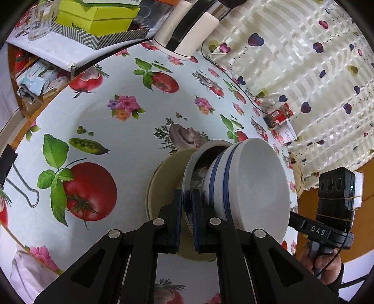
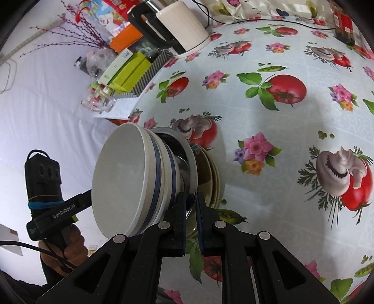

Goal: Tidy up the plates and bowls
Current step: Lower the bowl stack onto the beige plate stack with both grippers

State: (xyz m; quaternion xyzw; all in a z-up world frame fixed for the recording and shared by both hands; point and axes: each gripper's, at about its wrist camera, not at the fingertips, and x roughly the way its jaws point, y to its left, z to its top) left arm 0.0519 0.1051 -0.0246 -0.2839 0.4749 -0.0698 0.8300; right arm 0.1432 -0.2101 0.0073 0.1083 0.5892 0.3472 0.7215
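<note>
A stack of dishes is held between both grippers above the table. A white bowl with blue stripes (image 1: 245, 184) (image 2: 126, 180) sits in a steel-rimmed plate (image 1: 189, 173) (image 2: 189, 161), with beige plates (image 1: 161, 187) (image 2: 213, 180) under it. My left gripper (image 1: 186, 201) is shut on the steel plate's rim. My right gripper (image 2: 191, 205) is shut on the same rim from the opposite side. Each handle shows in the other view.
The table has a tomato and flower print oilcloth (image 1: 112, 112) (image 2: 292, 140). A white kettle (image 1: 187, 30) (image 2: 180, 25) and stacked yellow-green boxes (image 1: 98, 21) (image 2: 126, 72) stand at the back. A curtain (image 1: 303, 70) hangs on the right. A binder clip (image 1: 14, 177) lies left.
</note>
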